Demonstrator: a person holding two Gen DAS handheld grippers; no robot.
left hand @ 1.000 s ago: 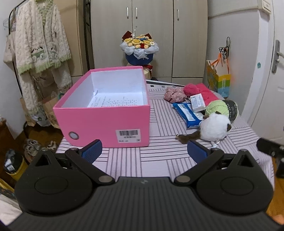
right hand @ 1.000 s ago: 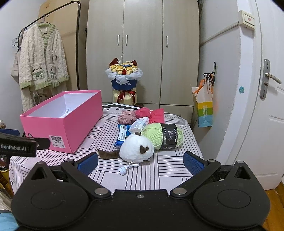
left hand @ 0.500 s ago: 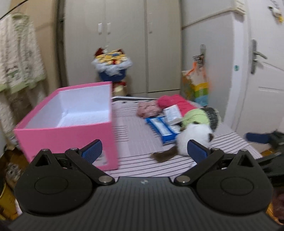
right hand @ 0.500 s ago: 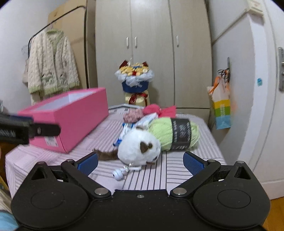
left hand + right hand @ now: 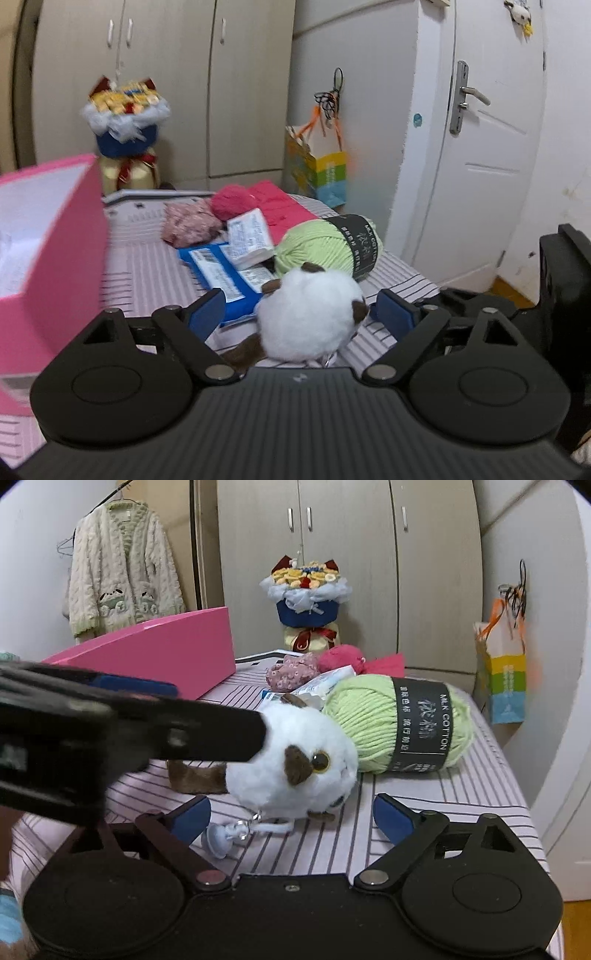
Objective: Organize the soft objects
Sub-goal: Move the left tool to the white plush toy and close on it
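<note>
Item: white plush toy (image 5: 310,314) on striped tablecloth (image 5: 461,790), both grippers closing around it.

Left gripper (image 5: 295,312): jaws wide but closing, the plush between its blue pads, low centre of the left wrist view; pads not yet pressing on the fur. Right gripper (image 5: 291,816): jaws wide and closing, the plush just ahead of its tips at frame centre, a small white clip (image 5: 221,840) between them; nothing held. Behind the plush, touching it: green yarn ball (image 5: 373,720). Further back: blue packet (image 5: 221,273), white packet (image 5: 247,238), floral pouch (image 5: 190,223), pink yarn (image 5: 231,201). Pink box (image 5: 62,258) stands open at left edge of frame.
</note>
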